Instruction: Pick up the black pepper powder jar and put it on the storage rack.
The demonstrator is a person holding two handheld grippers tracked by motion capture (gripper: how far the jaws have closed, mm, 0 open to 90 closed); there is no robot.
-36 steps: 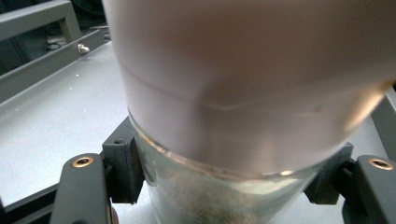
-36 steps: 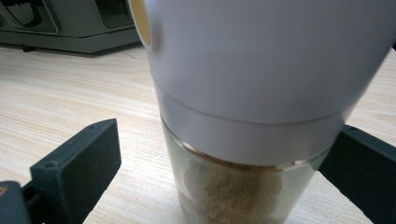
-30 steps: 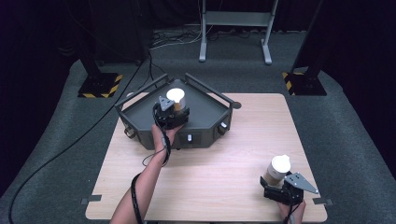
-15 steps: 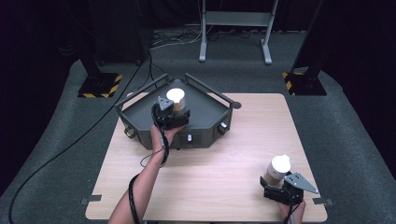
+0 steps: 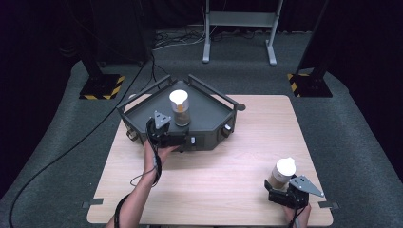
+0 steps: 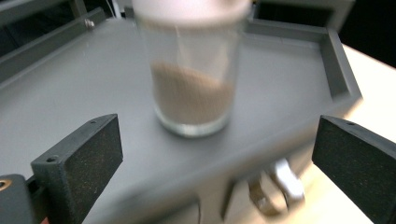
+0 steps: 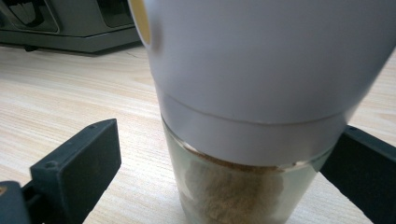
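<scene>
Left hand-held gripper point(image 5: 172, 137) sits at the near edge of the grey tray point(image 5: 142, 108), its jaws spread wide and holding nothing; they have just been opening. The glass jar point(image 5: 179, 107) with white lid and brown powder stands upright on the tray floor, just beyond that gripper and apart from it. In the left gripper view the same jar point(image 6: 192, 74) is ahead of the two black pads point(image 6: 79, 158), clear of both, somewhat blurred, the powder filling roughly its lower half. Tray is dark grey with a raised rim, several-sided, set at the far left part of the wooden surface point(image 5: 223, 180); small metal fittings show on its front wall. Right hand-held gripper point(image 5: 280, 190) is at the near right corner of the surface, with a second jar point(image 5: 282, 172) of the same kind, white lid, brown powder, standing upright between its jaws. In the right gripper view this second jar point(image 7: 243, 186) stands on the wood; the left pad point(image 7: 77, 168) is clearly off the glass, the right pad appears close to or against it, hard to tell as the lid hides the contact. Jaws there spread, not pinching as far as can be seen. The two jars are well apart
</scene>
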